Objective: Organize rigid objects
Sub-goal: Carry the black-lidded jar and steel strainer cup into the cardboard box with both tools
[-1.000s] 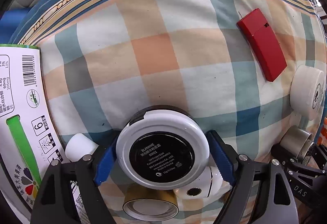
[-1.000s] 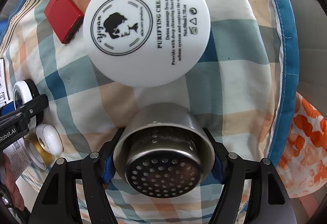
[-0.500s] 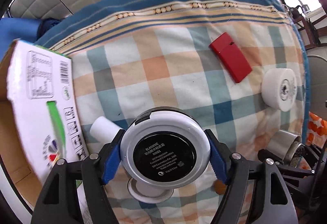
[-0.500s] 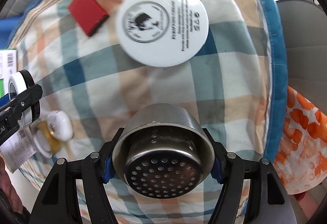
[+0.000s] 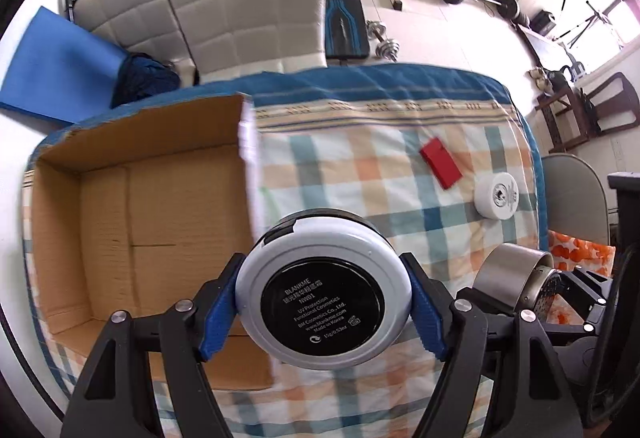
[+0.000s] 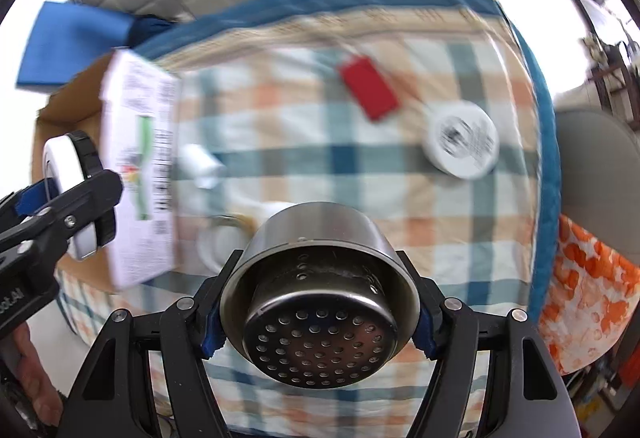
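A round white compact [image 5: 323,293] with a black label is clamped on edge above the table. A perforated steel cup [image 6: 319,302] is gripped too. A red case [image 5: 441,167] and white jar [image 5: 498,196] lie far right.

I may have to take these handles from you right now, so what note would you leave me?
Left claw: clamped on the round compact.
Right claw: clamped on the steel strainer cup.
Both are lifted above the checked cloth.
Cardboard box on the left looks empty: nothing packed yet.
Left on the cloth: red case, white cream jar, and some blurred small items near the box.
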Demonstrator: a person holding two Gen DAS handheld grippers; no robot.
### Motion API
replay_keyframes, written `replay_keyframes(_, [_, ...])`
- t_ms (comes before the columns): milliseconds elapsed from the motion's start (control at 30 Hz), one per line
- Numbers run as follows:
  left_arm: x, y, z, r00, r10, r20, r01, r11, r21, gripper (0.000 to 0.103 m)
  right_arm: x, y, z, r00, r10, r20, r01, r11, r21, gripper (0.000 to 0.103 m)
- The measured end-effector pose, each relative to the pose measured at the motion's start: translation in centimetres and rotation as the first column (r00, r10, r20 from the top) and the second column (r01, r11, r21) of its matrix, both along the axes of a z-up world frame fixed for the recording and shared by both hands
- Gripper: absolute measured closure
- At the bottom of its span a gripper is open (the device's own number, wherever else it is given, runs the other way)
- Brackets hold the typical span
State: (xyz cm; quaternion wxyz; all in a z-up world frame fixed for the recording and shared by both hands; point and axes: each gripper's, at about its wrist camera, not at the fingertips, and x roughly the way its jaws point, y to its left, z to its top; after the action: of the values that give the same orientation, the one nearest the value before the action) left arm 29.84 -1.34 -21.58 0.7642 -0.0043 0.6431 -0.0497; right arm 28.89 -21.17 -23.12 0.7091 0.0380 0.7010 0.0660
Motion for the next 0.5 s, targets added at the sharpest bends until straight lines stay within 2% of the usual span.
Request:
replay_keyframes(67, [0.2, 2.7, 0.8, 1.0, 0.012, 0.012, -0.012, 1.0, 0.016, 0.03, 0.2, 3.3, 1.1, 1.0, 0.008, 0.022, -0.008, 1.0, -0.003, 0.03])
replay_keyframes(267, [0.8, 10.2, 2.3, 0.998, 0.053, 0.038, -0.054, 0.998, 0.045, 0.03, 1.0, 14.0, 1.1, 0.997, 0.035, 0.062, -0.034, 0.999, -0.016, 0.03])
replay_keyframes(500, [2.5, 17.9, 1.3, 0.995, 0.097, 0.018, -0.097, 0.995, 0.019, 0.03, 2.9, 23.4, -0.3, 0.997, 0.071, 0.034, -0.071, 0.998, 0.001, 0.03])
